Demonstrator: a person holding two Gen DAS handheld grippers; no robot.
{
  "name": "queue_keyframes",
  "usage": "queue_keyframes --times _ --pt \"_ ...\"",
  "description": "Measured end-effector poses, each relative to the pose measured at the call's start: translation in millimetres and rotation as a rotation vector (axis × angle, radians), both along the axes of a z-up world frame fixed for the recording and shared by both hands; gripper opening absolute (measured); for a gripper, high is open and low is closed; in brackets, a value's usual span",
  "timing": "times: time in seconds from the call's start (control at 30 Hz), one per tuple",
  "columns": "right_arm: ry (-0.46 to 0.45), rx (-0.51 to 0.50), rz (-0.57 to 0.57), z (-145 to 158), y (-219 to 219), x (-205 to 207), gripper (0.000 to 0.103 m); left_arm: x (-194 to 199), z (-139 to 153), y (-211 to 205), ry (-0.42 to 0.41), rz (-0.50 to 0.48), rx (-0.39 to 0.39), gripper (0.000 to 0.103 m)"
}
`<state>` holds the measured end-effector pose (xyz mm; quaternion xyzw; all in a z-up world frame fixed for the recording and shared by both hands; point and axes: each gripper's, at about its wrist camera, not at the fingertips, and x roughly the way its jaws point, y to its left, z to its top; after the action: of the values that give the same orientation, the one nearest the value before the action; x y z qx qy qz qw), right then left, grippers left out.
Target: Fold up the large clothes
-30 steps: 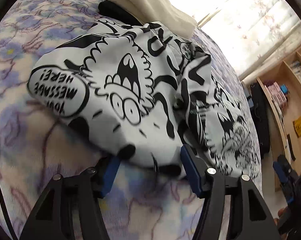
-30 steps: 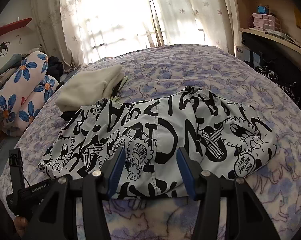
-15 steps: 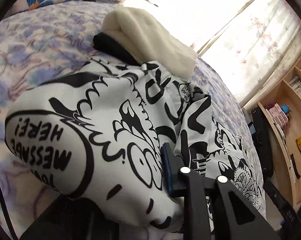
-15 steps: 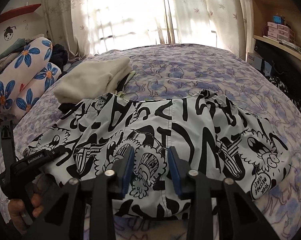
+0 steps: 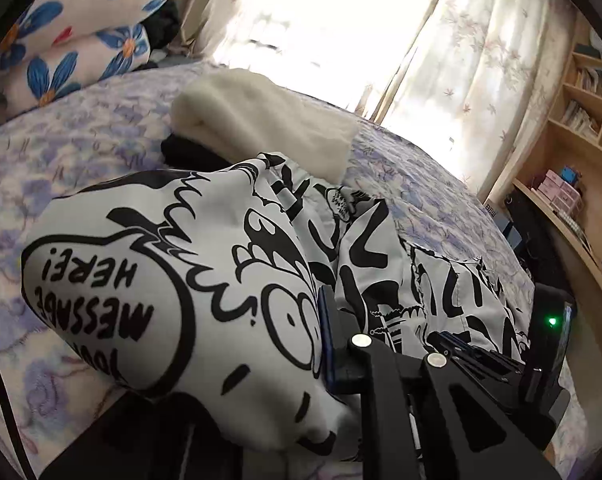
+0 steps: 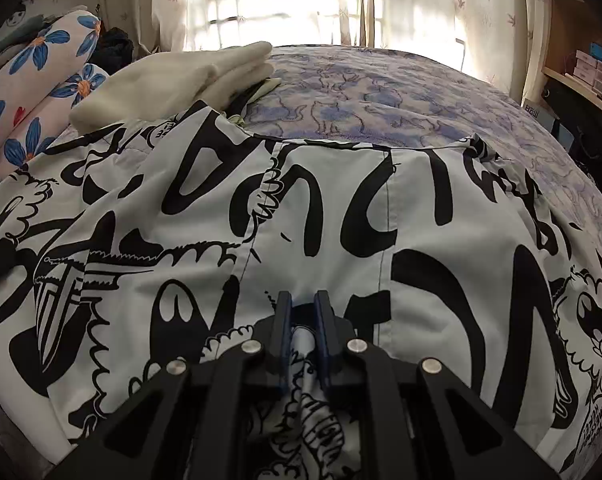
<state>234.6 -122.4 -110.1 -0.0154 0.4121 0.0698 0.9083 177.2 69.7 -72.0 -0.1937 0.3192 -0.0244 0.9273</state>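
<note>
Printed garment (image 6: 341, 216) sprawls on the bed (image 6: 381, 92) ahead of both claws. Right gripper (image 6: 301, 312) closing on a pinched hem fold; left gripper (image 5: 325, 336) closing on the near edge. Light, floppy, likely slippery; grip the hems.

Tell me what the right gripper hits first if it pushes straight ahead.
The right gripper, its jaws closing on a fold, would run into more of the black-and-white cartoon-print garment; probably the purple floral bedspread beyond.

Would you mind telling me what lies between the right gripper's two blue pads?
A pinched fold of the black-and-white cartoon-print garment sits inside the closing right gripper, seen in the right wrist view.
</note>
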Motion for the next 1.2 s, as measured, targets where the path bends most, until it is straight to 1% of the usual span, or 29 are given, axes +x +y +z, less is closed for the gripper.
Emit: queue_keyframes --times 0.13,0.17,0.23,0.3,0.33,0.4,0.47,0.57,0.67,0.8,0.87,0.93,0.97,1.0,1.1,1.13,1.2 --pt "0.055 0.055 0.006 4.6 -6.8 1.0 0.011 -1.7 8.5 -2.6 -0.009 0.0 0.001 0.011" --pt "0.074 0.093 0.002 9.4 -10.3 -2.0 0.012 -1.7 9.9 -2.8 -0.009 0.0 0.003 0.011" --pt "0.061 0.151 0.003 20.2 -15.1 -15.6 0.012 -2.6 12.2 -3.2 -0.011 -0.001 0.011 0.011" --pt "0.039 0.128 0.008 23.9 -13.8 -28.7 0.012 -2.3 14.2 -4.0 -0.013 -0.002 0.024 0.011" --pt "0.055 0.109 0.011 17.9 -12.8 -34.0 0.012 -2.1 15.6 -4.8 -0.015 -0.001 0.031 0.011" --pt "0.069 0.096 0.01 4.2 -12.4 -41.5 0.012 -0.8 19.5 -11.2 -0.012 -0.004 0.061 0.011" --pt "0.056 0.109 0.0 3.1 -14.3 -49.4 0.012 1.3 27.8 -24.3 -0.009 -0.006 0.113 0.011" --pt "0.069 0.191 -0.026 4.2 -23.6 -51.6 0.012 6.4 46.6 -46.6 -0.024 -0.038 0.176 0.011" --pt "0.078 0.289 -0.038 2.0 -34.1 -56.9 0.012 13.6 69.1 -78.9 -0.039 -0.088 0.236 0.011" --pt "0.092 0.376 0.008 5.8 -43.8 -76.1 0.012 15.8 94.2 -138.3 -0.081 -0.165 0.324 0.011" --pt "0.097 0.443 0.018 12.8 -58.6 -92.2 0.012 13.3 104.4 -167.4 -0.111 -0.203 0.353 0.011" --pt "0.105 0.53 -0.003 20.1 -86.1 -112.4 0.011 8.2 112.5 -197.0 -0.144 -0.245 0.388 0.011" --pt "0.096 0.557 -0.02 23.3 -100.0 -121.5 0.011 5.7 116.1 -213.3 -0.157 -0.269 0.405 0.011" --pt "0.08 0.563 -0.053 27.1 -116.5 -132.7 0.011 3.0 117.8 -230.8 -0.169 -0.299 0.425 0.011" --pt "0.025 0.477 -0.198 36.8 -164.0 -161.1 0.011 -5.0 115.8 -273.8 -0.197 -0.373 0.47 0.011" --pt "0.011 0.462 -0.243 38.3 -180.2 -169.6 0.011 -8.2 111.8 -289.6 -0.204 -0.406 0.482 0.012" --pt "0.015 0.434 -0.34 37.6 -213.8 -182.4 0.011 -13.0 97.6 -320.4 -0.21 -0.482 0.522 0.013"
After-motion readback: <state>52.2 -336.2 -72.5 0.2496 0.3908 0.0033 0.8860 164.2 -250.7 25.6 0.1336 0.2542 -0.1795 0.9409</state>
